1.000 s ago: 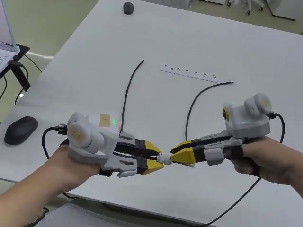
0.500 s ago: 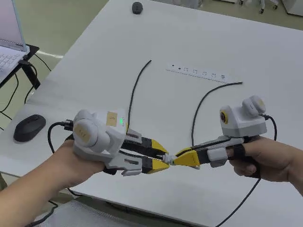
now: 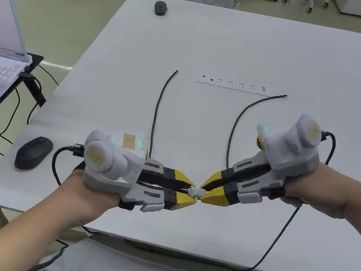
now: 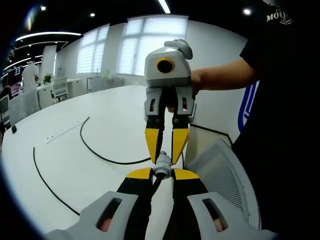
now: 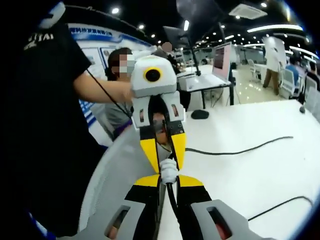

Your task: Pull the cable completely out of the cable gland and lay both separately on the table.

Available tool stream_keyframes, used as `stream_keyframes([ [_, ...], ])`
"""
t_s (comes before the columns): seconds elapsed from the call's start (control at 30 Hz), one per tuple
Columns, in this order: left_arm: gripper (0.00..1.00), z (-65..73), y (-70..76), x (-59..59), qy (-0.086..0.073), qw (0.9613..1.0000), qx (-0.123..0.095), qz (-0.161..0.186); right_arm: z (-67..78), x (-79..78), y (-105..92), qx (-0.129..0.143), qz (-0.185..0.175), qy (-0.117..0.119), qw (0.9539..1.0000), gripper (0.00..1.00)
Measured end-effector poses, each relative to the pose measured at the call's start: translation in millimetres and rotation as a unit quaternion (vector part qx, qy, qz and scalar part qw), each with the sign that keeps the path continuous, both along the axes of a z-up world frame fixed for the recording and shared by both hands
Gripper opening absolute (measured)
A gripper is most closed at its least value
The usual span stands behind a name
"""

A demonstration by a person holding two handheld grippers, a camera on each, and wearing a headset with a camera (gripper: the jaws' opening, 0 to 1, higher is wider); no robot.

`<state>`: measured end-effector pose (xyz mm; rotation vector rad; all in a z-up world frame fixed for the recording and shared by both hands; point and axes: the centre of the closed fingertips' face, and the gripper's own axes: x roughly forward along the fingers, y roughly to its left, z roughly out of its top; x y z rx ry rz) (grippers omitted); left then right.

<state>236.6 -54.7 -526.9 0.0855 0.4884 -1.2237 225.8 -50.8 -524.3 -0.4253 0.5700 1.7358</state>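
In the head view the left hand-held gripper (image 3: 192,191) and the right hand-held gripper (image 3: 204,191) meet tip to tip, with the counter (image 3: 271,51) under and beyond them, and the little white cable gland (image 3: 197,192) is pinched between their yellow tips. The right gripper view tells more — the black cable (image 5: 173,196) runs from the cable gland straight back between that hand-held gripper's own jaws, which are squeezed onto it, while the left one is closed on the gland just ahead. The left gripper view has the gland right at its own tips, touching the other's.
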Motion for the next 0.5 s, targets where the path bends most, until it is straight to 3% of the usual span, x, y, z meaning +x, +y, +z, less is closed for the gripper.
stream_keyframes([
  [0.1, 0.15, -1.3, 0.8, -1.5, 0.038, 0.9991, -0.014, 0.01, -3.4, -0.2, 0.0, -0.008, 0.001, -0.074, 0.9973, 0.06],
  [0.2, 0.15, -2.0, 1.0, -0.8, 0.038, 0.9991, -0.016, 0.01, -5.4, -1.0, 0.1, -0.02, 0.017, -0.156, 0.9875, 0.06],
  [0.3, 0.15, -1.7, 1.9, -1.0, 0.055, 0.998, -0.026, 0.017, -4.8, -1.2, 1.2, -0.015, 0.031, -0.218, 0.9753, 0.06],
  [0.5, 0.15, -1.0, 3.4, -0.7, 0.083, 0.9957, -0.038, 0.019, -5.0, -2.4, 3.2, -0.013, 0.028, -0.253, 0.967, 0.07],
])
